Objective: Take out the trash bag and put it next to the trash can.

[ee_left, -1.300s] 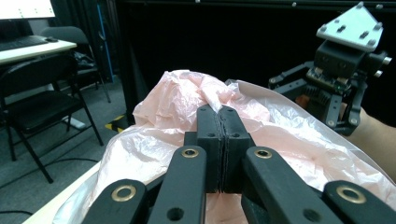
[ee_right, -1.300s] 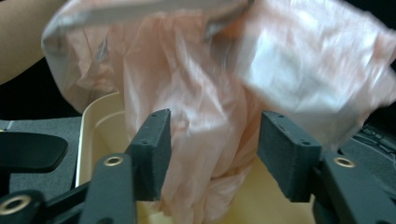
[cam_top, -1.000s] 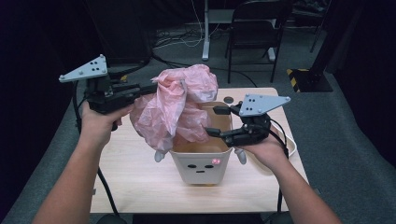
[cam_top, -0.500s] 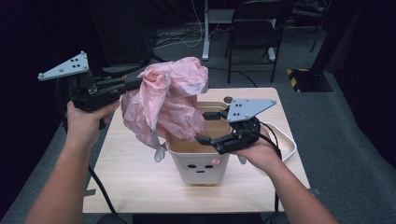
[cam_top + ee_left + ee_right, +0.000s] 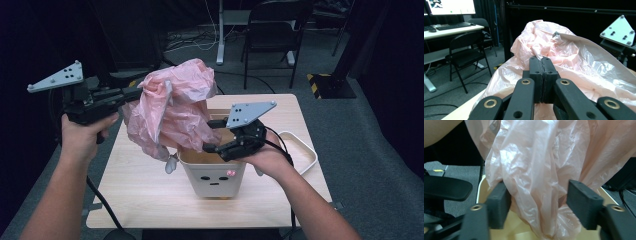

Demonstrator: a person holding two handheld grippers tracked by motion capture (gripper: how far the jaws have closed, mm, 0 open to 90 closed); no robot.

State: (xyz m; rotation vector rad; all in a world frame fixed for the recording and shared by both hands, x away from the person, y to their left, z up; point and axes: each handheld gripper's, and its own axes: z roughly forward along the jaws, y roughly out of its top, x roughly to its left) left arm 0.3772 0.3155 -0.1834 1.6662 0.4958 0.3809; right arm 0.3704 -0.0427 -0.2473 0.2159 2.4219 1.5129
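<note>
High view, bag: a crumpled pink plastic bag [image 5: 172, 110] hangs in the air over the far left part of the little bin [image 5: 214, 175], its lower end right at the bin's rim.
High view, bin: cream coloured, with a tiny face on the near side, sitting mid-table [image 5: 145, 185].
High view, left gripper [image 5: 132, 93]: off to the left, held up level, tips buried in the bag's upper left edge.
High view, right gripper [image 5: 212, 135]: just right of the bag, above the bin's rim, pointing left into the plastic.
High view, tray: a white tray [image 5: 302, 152] lies on the right side of the table, near the right wrist.
Left gripper view, left gripper [image 5: 543, 62]: pads pressed flat together, pinching a fold of the bag [image 5: 574, 60] that billows up beyond them.
Right gripper view, right gripper [image 5: 537, 195]: jaws spread wide and have just been closing a bit, with a thick twist of the bag [image 5: 534, 170] hanging between them; the left pad looks like it brushes the plastic, but no squeeze.
Right gripper view, bin [image 5: 506, 230]: the inside shows under the bag.
</note>
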